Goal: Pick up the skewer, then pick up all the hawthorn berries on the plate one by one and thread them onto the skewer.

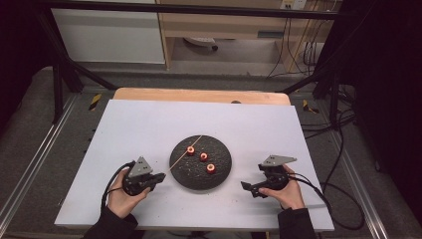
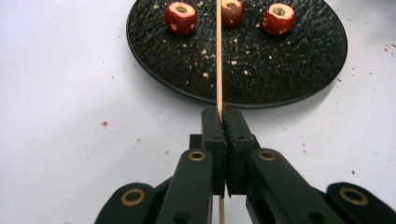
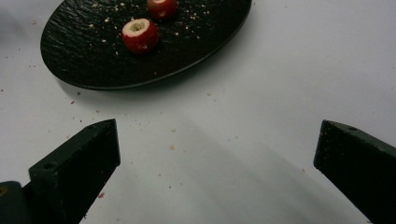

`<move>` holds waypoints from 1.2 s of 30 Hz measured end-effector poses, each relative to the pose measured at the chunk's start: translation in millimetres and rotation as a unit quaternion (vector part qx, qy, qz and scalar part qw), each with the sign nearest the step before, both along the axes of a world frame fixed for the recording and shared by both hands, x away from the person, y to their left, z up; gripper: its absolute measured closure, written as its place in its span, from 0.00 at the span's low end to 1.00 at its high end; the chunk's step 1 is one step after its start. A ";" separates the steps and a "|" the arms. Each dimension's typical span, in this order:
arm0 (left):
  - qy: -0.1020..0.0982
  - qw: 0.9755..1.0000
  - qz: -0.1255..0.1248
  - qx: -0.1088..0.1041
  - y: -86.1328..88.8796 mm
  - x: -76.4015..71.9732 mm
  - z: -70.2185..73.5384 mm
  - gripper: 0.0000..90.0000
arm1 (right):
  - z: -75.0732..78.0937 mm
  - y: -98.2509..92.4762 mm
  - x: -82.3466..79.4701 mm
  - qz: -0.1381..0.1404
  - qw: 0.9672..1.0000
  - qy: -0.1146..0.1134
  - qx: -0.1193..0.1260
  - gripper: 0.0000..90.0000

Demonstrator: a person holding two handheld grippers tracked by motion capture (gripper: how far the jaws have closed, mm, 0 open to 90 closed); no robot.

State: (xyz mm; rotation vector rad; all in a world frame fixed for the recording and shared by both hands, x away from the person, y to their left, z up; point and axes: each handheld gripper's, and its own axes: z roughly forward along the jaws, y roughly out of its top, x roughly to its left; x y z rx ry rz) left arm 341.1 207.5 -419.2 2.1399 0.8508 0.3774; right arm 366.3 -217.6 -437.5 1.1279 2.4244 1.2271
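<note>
At frame centre, left gripper (image 2: 223, 122) pinches a skewer (image 2: 218, 56) over the plate (image 1: 219, 174) — it could slip; right gripper (image 3: 217, 154) fingers apart.

I'm seeing a white table (image 1: 149, 129) carrying a black plate (image 1: 219, 174). Crumbs (image 3: 172, 147) are lying between my right fingers (image 3: 79, 163).

In the right gripper view the black plate (image 3: 140, 70) is cut off at the top edge, and one red fruit piece (image 3: 161, 7) there too.
</note>
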 end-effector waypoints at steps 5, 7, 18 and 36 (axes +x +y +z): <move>-0.007 1.000 0.005 -0.007 6.2 -3.6 -1.8 0.98 | 6.0 14.2 5.8 0.007 1.000 -0.005 -0.009 0.01; -0.008 1.000 0.005 -0.009 7.9 -5.4 -2.7 0.98 | 7.1 16.6 6.5 0.008 1.000 -0.002 -0.010 0.01; -0.013 1.000 0.015 -0.016 16.4 -13.3 -9.5 0.98 | 28.7 52.9 23.1 0.022 0.999 0.003 -0.026 0.04; -0.008 1.000 0.015 -0.015 21.0 -14.1 -17.5 0.98 | 36.0 112.5 48.5 0.064 0.994 0.048 -0.076 0.18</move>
